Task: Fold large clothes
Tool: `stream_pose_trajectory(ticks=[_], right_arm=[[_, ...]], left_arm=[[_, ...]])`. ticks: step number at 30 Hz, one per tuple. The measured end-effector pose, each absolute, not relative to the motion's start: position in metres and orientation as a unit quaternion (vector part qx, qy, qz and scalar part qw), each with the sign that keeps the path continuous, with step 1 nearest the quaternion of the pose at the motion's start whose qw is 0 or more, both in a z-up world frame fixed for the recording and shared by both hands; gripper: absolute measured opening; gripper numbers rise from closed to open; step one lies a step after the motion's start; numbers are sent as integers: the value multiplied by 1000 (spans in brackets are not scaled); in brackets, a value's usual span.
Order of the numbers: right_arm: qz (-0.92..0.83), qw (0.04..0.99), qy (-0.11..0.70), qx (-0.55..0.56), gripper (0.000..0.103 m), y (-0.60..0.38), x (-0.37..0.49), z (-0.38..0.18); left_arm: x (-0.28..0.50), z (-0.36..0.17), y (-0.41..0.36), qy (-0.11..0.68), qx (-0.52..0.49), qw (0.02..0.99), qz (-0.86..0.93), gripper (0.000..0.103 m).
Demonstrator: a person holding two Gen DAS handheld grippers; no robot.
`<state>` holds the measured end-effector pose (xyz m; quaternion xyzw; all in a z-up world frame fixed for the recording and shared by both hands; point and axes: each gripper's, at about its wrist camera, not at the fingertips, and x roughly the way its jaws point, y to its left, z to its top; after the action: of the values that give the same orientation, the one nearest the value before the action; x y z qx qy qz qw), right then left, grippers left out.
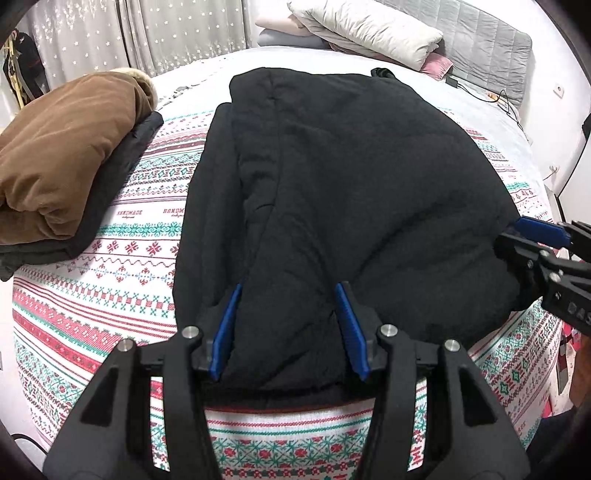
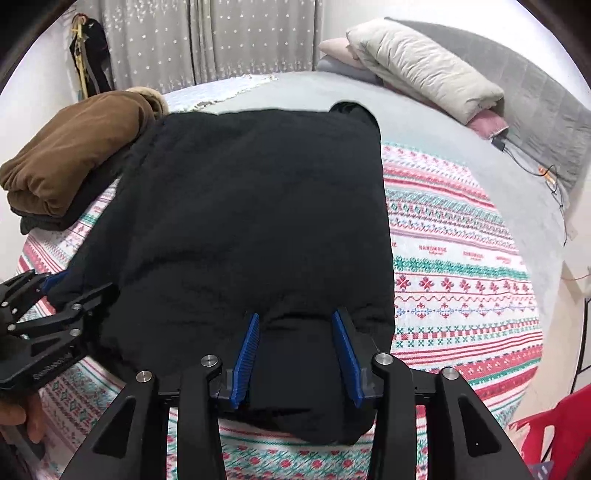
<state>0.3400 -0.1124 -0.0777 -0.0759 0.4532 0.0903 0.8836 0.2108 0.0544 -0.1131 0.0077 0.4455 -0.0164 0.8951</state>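
Note:
A black padded jacket lies folded into a long block on the patterned bedspread. My left gripper sits at the near edge on the left side. Thick fabric fills the gap between its blue pads, and the jaws are closed on it. My right gripper holds the near edge further right, and a puckered bulge of jacket is squeezed between its pads. Each gripper shows at the edge of the other's view, the right and the left.
A folded brown coat rests on a dark garment at the bed's left. Pillows and folded bedding are piled at the headboard, with cables nearby. A red chair stands at the right. A hand grips the left tool.

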Motion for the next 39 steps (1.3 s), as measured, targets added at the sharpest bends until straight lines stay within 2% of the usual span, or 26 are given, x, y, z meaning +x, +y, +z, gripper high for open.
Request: stream_pose_trajectory(ticks=[3,6,12,25,27,32,35,37,39], right_arm=[[87,884,453,-69,56,-109,331,-72],[82,884,448,-107,57,-97,318,-68],[92,894,424,-112,57,-83,298,-47],[101,910,379,-132,58,-65,273,-22],[93,918,359,-139,65,-62,264,-14],[98,932,329,-118,74,-64,237,4],[95,936,324,-102,76,-70,226,9],[93,938,319,-97,80,-74,223,13],[90,942,309,-92,88,-77,215,17]], left_arm=[[210,-108,59,453,-9,891,-19,55],[205,-102,58,453,-5,891,-17,55],[185,-81,57,427,18,904,-3,55],[139,-33,69,389,-38,920,1,64],[132,-23,69,384,-51,922,-1,67],[113,-6,67,367,-58,928,13,76],[106,-8,66,370,-55,927,19,79],[101,-12,66,370,-52,927,21,86],[96,-18,68,362,-48,931,26,87]])
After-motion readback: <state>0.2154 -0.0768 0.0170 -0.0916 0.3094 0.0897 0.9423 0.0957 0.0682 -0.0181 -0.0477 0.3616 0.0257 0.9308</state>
